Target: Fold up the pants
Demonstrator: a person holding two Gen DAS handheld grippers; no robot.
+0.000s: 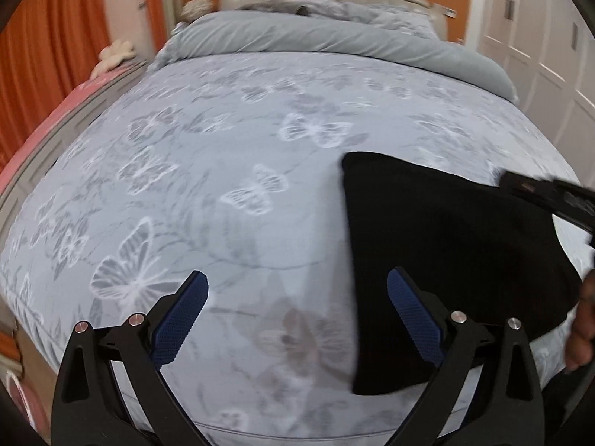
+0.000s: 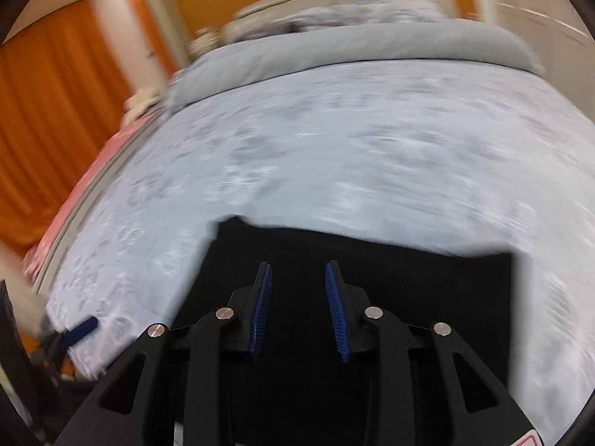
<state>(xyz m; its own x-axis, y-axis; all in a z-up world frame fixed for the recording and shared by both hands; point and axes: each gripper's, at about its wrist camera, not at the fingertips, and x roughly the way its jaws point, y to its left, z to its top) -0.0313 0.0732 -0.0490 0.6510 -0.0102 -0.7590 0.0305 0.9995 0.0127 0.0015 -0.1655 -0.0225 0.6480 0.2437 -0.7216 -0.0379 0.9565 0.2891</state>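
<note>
Left side first: your left hand-held gripper (image 1: 297, 297) hangs over bare bedspread, jaws spread wide, nothing between the blue pads (image 1: 182, 316). The bed (image 1: 223, 148) under it is flat, butterfly print, no clutter near.

Pants (image 1: 438, 260): black, lying flat on the bed at its near edge, just right of the left hand-held gripper. They read as a compact block with a straight left edge and a squared far corner, so my judgement is that at least one fold is already in. Fabric too dark to tell layers or find waistband or cuffs.

Right side: your right hand-held gripper (image 2: 299, 297) sits above the pants (image 2: 409, 278), jaws partly apart with a clear gap, pads not pressing cloth, holding nothing. That view is blurred by motion.

Step in hand, as I judge it: between folds, both tools free, lining up for the next grasp. The next move calls for pinching both near corners together, or the left edge, and carrying them across evenly so the block stays square.

Room: wide open bedspread to the left and beyond. Rolled grey duvet (image 1: 334, 41) well apart at the head. The near bed edge is close under the pants; watch for slip-off.
</note>
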